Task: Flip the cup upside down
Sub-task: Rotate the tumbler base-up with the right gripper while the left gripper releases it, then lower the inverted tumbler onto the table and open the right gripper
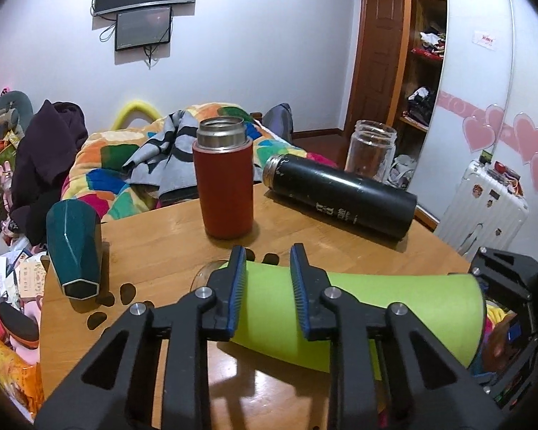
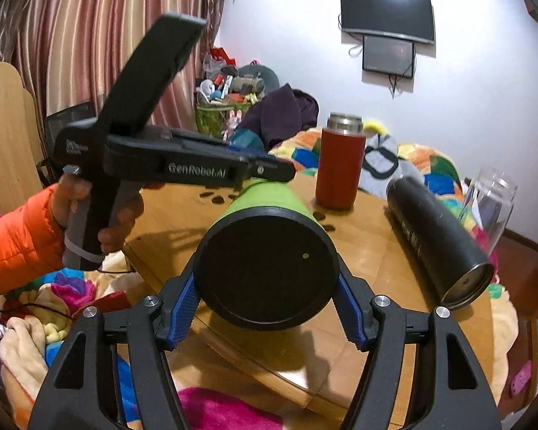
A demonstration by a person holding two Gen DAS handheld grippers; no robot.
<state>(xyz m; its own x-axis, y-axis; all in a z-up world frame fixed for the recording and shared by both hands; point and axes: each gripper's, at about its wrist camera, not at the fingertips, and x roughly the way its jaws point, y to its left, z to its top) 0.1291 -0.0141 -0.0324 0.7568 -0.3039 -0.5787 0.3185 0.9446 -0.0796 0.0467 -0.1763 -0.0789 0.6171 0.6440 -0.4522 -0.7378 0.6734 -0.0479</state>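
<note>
1. Wooden tabletop (image 1: 168, 247) fills the middle of both views, with a bed under a bright patchwork quilt (image 1: 100, 165) behind its far edge and two screens on the white wall.
2. Left tool (image 1: 267, 283) has its blue pads on either side of the lime-green cup (image 1: 394, 308), near the cup's narrower end; whether they press it or only flank it cannot be told.
3. Right tool (image 2: 265, 297) has its blue pads against both sides of the cup's wide black end (image 2: 265, 265), clamped on it.
4. That cup lies on its side, low over the near edge of the tabletop, its length running between the two tools.
5. Beyond it, a red flask (image 1: 226, 186) stands upright with its steel mouth open, near the far edge.
6. Beside that, a black flask (image 1: 340, 197) lies on its side toward the right edge, and a clear glass jar (image 1: 371, 150) stands behind it.
7. At the left edge a dark teal faceted cup (image 1: 73, 247) lies tipped over.
</note>
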